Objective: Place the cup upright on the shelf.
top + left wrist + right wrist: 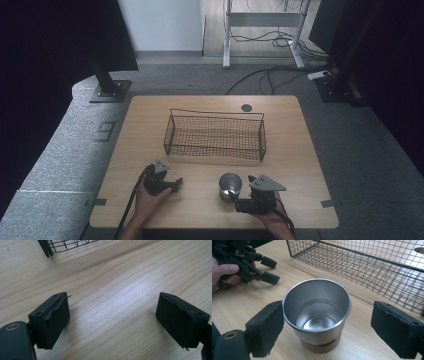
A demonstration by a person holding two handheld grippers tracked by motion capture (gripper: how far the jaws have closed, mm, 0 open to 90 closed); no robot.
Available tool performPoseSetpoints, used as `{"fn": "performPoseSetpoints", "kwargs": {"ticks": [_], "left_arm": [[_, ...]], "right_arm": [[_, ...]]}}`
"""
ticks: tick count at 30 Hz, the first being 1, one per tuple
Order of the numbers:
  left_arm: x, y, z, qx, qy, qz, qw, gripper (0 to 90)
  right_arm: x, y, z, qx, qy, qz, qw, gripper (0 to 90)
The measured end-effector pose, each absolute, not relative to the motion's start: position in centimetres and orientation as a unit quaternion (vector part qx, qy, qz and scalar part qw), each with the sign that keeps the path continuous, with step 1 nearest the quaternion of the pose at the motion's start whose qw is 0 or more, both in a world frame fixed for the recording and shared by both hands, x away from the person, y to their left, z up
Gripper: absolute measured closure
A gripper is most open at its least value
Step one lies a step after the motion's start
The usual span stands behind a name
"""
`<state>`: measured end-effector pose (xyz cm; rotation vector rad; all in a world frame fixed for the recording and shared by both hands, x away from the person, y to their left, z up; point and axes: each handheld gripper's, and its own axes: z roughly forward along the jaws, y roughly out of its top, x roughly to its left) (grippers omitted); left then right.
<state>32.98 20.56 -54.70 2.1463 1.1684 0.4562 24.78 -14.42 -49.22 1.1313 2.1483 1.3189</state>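
An empty steel cup stands upright on the wooden table, near its front edge. My right gripper is open around the cup. In the right gripper view its left jaw sits close against the cup's rim, and the right jaw stands well apart. My left gripper rests low over bare wood to the left of the cup, open with nothing between its jaws. It also appears at the top left of the right gripper view as the left gripper, held by a hand.
An empty black wire basket stands mid-table, just beyond both grippers. A round dark grommet sits at the table's far edge. Cables and stand bases lie on the floor behind.
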Motion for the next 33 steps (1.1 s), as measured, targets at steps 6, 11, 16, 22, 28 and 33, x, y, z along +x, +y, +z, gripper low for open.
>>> {"fn": "performPoseSetpoints", "kwargs": {"ticks": [6, 11, 16, 22, 28, 33], "left_arm": [[33.0, 20.5, -54.7, 0.817, 0.445, 0.173, 0.322, 12.1], [32.9, 20.5, -54.7, 0.818, 0.444, 0.173, 0.323, 12.3], [32.9, 20.5, -54.7, 0.818, 0.443, 0.173, 0.323, 12.3], [32.9, 20.5, -54.7, 0.818, 0.443, 0.173, 0.323, 12.3], [32.9, 20.5, -54.7, 0.818, 0.443, 0.172, 0.323, 12.3], [32.9, 20.5, -54.7, 0.818, 0.443, 0.173, 0.323, 12.3]], "right_arm": [[25.8, -12.9, -49.3, 0.405, 0.767, 0.462, 0.184, 6.3], [26.7, -11.6, -49.9, 0.400, 0.777, 0.450, 0.181, 3.9], [26.9, -10.8, -51.0, 0.398, 0.787, 0.432, 0.188, 4.2], [27.2, -10.9, -51.9, 0.401, 0.785, 0.432, 0.189, 14.4], [27.0, -10.9, -51.7, 0.384, 0.795, 0.424, 0.199, 14.9], [26.9, -11.1, -51.6, 0.379, 0.799, 0.423, 0.198, 15.1]]}}
